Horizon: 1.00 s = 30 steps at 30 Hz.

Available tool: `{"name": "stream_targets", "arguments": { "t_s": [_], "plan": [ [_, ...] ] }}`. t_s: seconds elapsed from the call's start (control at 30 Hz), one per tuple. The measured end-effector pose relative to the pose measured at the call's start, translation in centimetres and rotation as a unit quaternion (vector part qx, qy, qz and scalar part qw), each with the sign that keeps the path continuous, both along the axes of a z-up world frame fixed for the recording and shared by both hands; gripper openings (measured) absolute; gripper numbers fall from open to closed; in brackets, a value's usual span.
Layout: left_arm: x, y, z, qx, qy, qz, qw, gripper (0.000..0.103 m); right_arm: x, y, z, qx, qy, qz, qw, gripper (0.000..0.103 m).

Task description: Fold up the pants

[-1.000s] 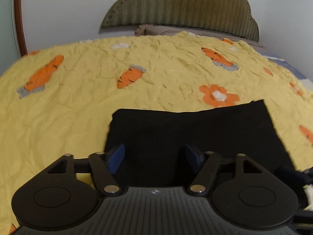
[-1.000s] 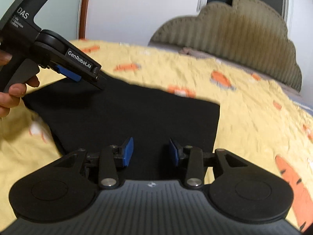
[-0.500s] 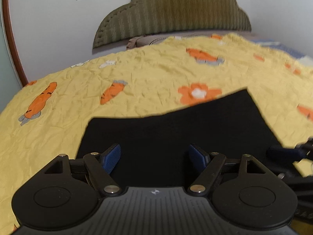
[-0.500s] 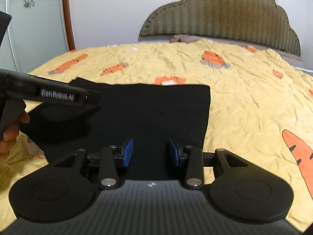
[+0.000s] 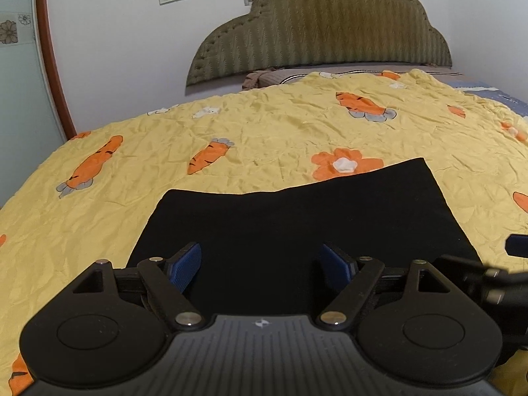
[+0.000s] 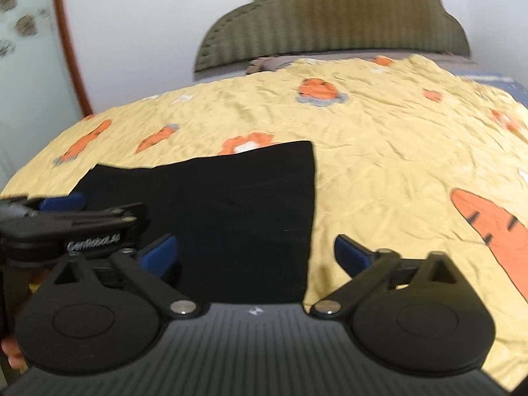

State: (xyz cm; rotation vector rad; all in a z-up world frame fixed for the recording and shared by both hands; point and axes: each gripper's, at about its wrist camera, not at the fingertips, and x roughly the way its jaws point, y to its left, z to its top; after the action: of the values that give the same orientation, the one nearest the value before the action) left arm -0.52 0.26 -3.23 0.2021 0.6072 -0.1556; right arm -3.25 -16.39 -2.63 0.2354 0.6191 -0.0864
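Change: since half a second ago the right hand-held gripper (image 6: 255, 252) has spread its blue fingers much wider and shifted right, so the pants' right edge now falls between them; the left hand-held gripper (image 5: 262, 265) looks much as before.
Pants: pants (image 5: 297, 227), black, folded flat on the bed (image 5: 264, 132) with its yellow carrot sheet; their near edge is hidden behind both gripper bodies.
Left hand-held gripper: fingers wide apart over the cloth, gripping nothing.
Right hand-held gripper: fingers wide apart, empty; whether they touch the cloth is unclear.
Blur: right wrist view is smeared, details soft.
Cut off: the headboard (image 5: 323, 29) top runs out of frame.
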Motion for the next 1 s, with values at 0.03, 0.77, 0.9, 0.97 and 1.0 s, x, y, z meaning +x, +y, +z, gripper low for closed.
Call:
{"name": "stream_targets", "arguments": {
  "t_s": [0.03, 0.77, 0.9, 0.97, 1.0],
  "plan": [
    [-0.1, 0.0, 0.0, 0.0, 0.0, 0.002, 1.0, 0.08, 0.0, -0.3, 0.1, 0.008, 0.003, -0.009, 1.0, 0.103],
    [-0.5, -0.2, -0.6, 0.016, 0.019, 0.022, 0.9994, 0.089, 0.3, -1.3, -1.7, 0.031, 0.077, -0.062, 0.995, 0.103],
    [-0.5, -0.3, -0.7, 0.019, 0.019, 0.021, 0.9994, 0.091, 0.2, -1.2, -1.3, 0.022, 0.066, -0.063, 0.996, 0.103],
    [-0.4, -0.3, -0.7, 0.018, 0.021, 0.021, 0.9994, 0.096, 0.1, -1.2, -1.0, 0.015, 0.059, -0.06, 0.996, 0.103],
    [-0.3, -0.3, -0.8, 0.017, 0.022, 0.022, 0.9994, 0.099, 0.2, -1.1, -0.9, 0.012, 0.057, -0.057, 0.997, 0.103]
  ]
}}
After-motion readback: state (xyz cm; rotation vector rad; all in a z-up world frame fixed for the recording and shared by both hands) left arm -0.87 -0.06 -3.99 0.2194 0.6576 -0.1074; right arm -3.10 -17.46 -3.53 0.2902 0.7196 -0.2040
